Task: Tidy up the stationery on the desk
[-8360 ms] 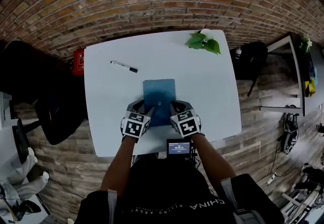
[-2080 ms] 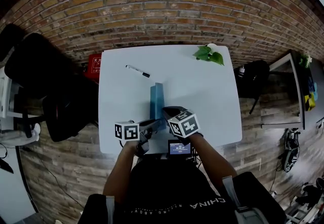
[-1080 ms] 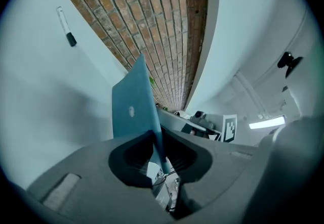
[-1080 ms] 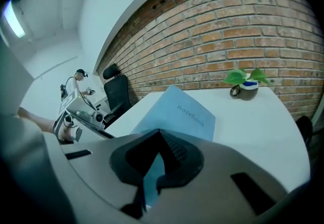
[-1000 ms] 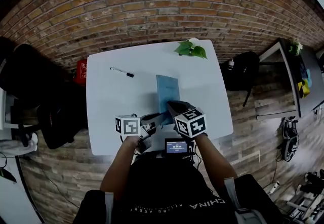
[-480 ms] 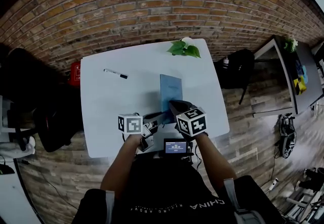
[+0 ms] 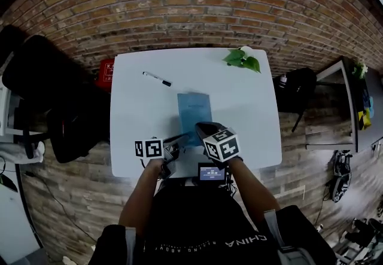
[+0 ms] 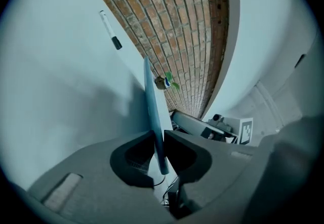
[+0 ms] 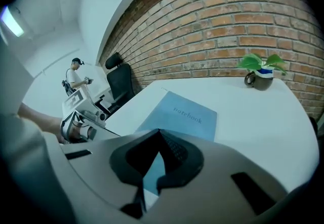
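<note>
Head view. Shows a thin blue rectangular notebook (image 7: 194,113) about midway across the white rectangular table (image 7: 137,114), long side running away from the person. Has the left hand-held gripper (image 7: 182,138) reaching in from the left to take the notebook at its near edge. Holds the right hand-held gripper (image 7: 202,128) just beside that same edge; touching or not, impossible to say from here. Also takes in a white marker pen with a black cap (image 7: 157,79), well apart toward the far left, and a small green potted plant (image 7: 243,59) at the far right corner.

Left gripper view. Confirms the pinch: pads pressed on the notebook (image 8: 151,101), seen edge-on between them. Probably grips there because so thin a cover can only be steered from its edge (likely for squaring it up or setting it down). Catches the marker pen (image 8: 110,29) lying on the table beyond, not yet dealt with.

Right gripper view. Shows the right hand-held gripper (image 9: 159,133) with jaws pressed together and nothing in them. Points down at the notebook (image 9: 182,114), printed cover up. Suits nudging or steadying rather than grasping.
</note>
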The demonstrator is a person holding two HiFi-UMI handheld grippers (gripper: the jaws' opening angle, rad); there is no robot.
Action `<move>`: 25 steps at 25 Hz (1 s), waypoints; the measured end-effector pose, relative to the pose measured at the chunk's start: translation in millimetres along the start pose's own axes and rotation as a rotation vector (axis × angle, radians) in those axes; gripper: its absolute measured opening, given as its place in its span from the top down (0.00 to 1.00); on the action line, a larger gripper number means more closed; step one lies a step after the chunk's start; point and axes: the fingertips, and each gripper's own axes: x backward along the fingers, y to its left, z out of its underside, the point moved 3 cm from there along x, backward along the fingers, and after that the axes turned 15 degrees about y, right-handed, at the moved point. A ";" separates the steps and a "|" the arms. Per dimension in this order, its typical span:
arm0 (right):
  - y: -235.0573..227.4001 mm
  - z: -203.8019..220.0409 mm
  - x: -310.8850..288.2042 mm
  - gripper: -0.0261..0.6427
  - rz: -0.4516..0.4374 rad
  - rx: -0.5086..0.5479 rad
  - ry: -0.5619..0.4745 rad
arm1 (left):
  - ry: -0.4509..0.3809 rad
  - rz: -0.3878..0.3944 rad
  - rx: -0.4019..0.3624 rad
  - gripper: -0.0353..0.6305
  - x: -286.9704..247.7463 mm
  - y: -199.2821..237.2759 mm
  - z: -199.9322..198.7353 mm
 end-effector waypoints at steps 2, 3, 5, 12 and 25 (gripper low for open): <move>1.0 0.2 -1.2 0.95 -0.001 0.001 0.007 | -0.005 -0.032 0.021 0.85 5.8 12.6 0.1; 0.9 0.6 -1.1 0.95 -0.001 -0.001 0.008 | -0.003 -0.050 0.028 0.85 7.6 18.2 -0.1; 0.4 1.9 -0.4 0.95 -0.002 -0.011 0.007 | 0.010 -0.098 0.034 0.85 9.2 28.0 -0.7; -5.8 11.2 5.1 0.95 -0.001 -0.046 0.005 | 0.068 -0.251 0.011 0.83 10.0 46.6 -0.7; -9.5 19.6 12.3 0.95 -0.003 -0.032 0.008 | 0.039 -0.376 -0.241 0.81 33.3 24.4 16.0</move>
